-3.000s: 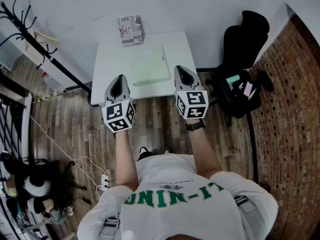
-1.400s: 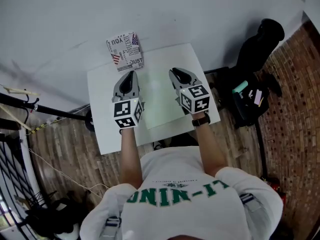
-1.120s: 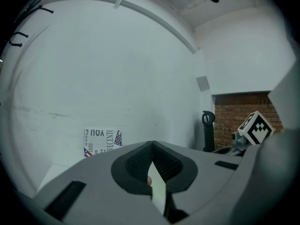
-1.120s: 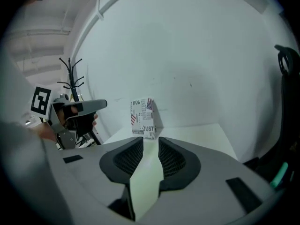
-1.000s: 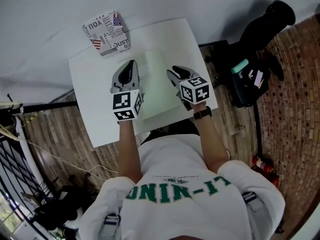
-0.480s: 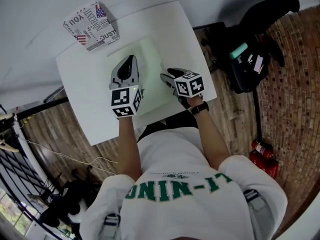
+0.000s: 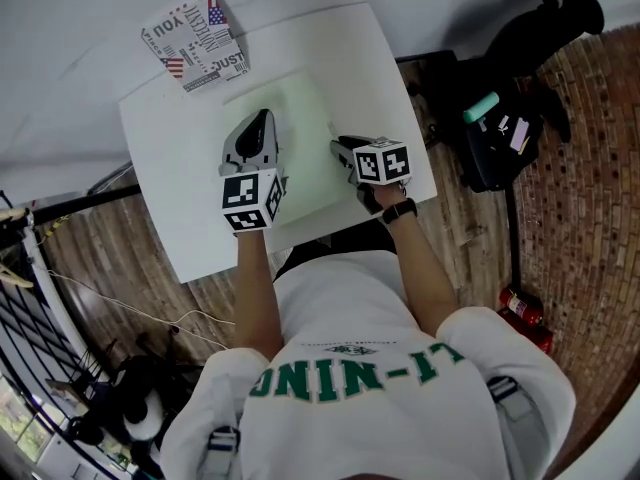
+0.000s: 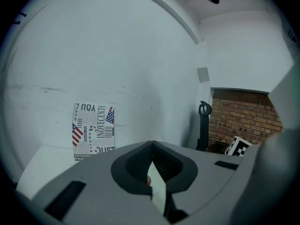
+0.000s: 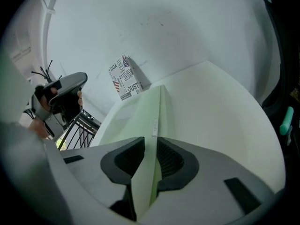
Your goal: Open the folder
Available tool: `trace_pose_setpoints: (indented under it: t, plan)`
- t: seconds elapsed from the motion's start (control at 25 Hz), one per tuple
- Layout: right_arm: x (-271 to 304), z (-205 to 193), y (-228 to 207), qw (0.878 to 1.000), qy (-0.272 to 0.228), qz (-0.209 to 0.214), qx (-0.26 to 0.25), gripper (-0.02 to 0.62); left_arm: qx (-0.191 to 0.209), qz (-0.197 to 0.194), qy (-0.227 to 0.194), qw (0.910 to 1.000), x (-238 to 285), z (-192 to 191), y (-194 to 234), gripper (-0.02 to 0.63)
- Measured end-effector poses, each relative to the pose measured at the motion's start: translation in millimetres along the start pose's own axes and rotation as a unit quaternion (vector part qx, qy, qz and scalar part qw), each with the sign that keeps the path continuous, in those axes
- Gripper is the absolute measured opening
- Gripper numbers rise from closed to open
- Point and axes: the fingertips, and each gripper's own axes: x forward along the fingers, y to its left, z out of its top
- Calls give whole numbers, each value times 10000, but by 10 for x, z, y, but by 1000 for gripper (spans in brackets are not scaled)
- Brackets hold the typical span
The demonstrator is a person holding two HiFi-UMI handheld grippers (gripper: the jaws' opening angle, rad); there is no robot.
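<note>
A pale green folder point(image 7: 297, 108) lies flat and closed on the white table point(image 7: 180, 228). My left gripper point(image 7: 262, 120) hovers over the folder's left part with its jaws shut and nothing held; in the left gripper view its tips point(image 8: 152, 143) meet. My right gripper point(image 7: 338, 148) sits low at the folder's right edge. In the right gripper view the folder's edge point(image 9: 149, 111) runs into the narrow gap between the closing jaws of the right gripper point(image 9: 150, 140); the pads do not visibly press on it.
A printed box with a flag design point(image 7: 195, 40) stands at the table's far left corner by the white wall. A black chair with a bag point(image 7: 500, 118) is just right of the table. The table's right strip point(image 9: 220, 107) lies beside the folder.
The right gripper has dropped and rolled down to the folder's right edge, its jaws narrowing. The left gripper has sunk a little over the folder.
</note>
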Motion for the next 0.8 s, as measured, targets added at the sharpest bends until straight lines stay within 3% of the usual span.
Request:
trace_pose_setpoints:
  t: [0.32,0.8]
  plan:
    - [-240,205,150,9996,-213,-168,-47,60,-47,165,-139,9998,-285,51,118,14]
    - [-558,459,770,9954,-845,207,-402,46,-91,417,-568,9975,-865,223,316,14]
